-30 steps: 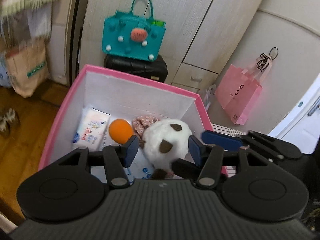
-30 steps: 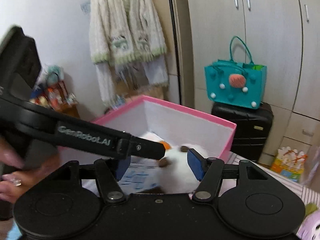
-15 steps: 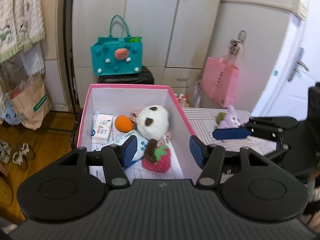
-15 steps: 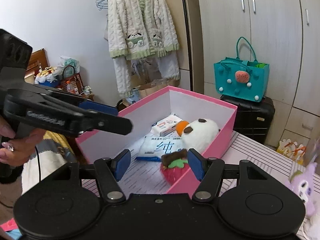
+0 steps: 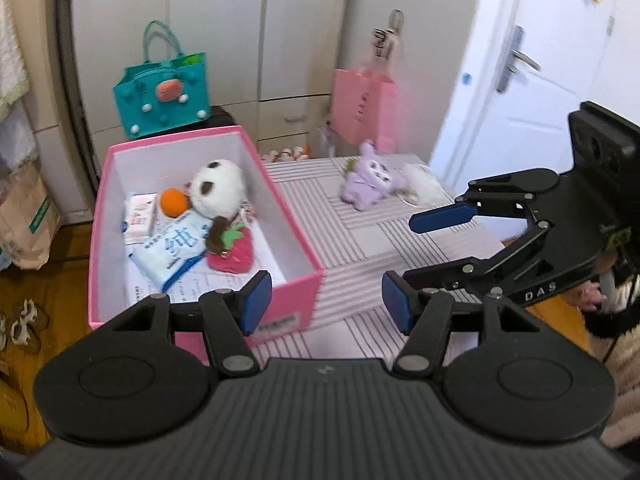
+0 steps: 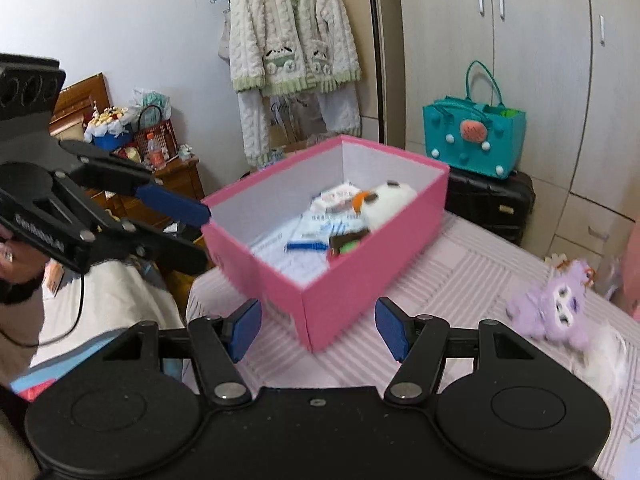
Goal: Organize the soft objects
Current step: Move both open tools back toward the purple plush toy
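With both grippers empty and hanging near the pink box (image 5: 200, 216), the step in hand looks like fetching the next soft thing: the purple plush (image 5: 370, 186) lying on the striped tabletop (image 5: 372, 240), right of the box and well apart from it, with a white fluffy item (image 5: 420, 188) just beside it. Left gripper (image 5: 326, 306): jaws opening, nothing between them. Right gripper (image 6: 318, 328): jaws apart, nothing held (only the box corner shows beyond the gap). Best approach, judging by the layout: bring one gripper over the plush, jaws wide, close on its body rather than a thin ear, lift clear of the box wall before crossing over. Box already holds a white panda plush (image 5: 218, 192), orange ball (image 5: 174, 202), strawberry toy (image 5: 234, 250) and tissue packs (image 5: 172, 252); free space is at the near end. Room: pale wardrobes (image 5: 224, 28), teal bag (image 5: 162, 96) on a black suitcase, pink paper bag (image 5: 366, 108), a knit cardigan (image 6: 292, 40) hanging, wooden floor on the left.
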A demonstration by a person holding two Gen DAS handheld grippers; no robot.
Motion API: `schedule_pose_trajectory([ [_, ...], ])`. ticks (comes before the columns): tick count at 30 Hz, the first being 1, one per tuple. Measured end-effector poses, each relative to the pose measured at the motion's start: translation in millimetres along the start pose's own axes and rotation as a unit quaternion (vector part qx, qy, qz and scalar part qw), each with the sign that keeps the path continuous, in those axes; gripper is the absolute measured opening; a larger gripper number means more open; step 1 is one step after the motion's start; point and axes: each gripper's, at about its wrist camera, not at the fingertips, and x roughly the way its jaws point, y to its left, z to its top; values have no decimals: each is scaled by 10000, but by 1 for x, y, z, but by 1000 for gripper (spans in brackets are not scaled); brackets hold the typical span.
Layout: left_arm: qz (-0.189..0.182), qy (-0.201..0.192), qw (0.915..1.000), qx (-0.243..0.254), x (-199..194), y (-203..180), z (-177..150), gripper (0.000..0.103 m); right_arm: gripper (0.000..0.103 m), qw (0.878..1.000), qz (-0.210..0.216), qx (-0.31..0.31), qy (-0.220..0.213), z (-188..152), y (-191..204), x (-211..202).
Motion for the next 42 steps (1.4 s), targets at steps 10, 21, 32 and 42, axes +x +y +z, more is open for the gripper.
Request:
schedule_pose_trajectory([
  [10,-698,430,9959,393,22,-44,-17,65,68,9974,-626,331,-153,-57,-15,-49],
  [21,-312,298,9886,1442,44,-94,-24,65,68,9899,-1048,867,-393,-114,-46,-64],
  [32,-863,-68,9916,965,106,-97,3,65,74,9838,-1324,767,-935,-126,-86,-33],
  [42,-467,-603,9957,533,189,-92,55,62,78,9767,-1536,1093,-1027,-100,-141,28],
])
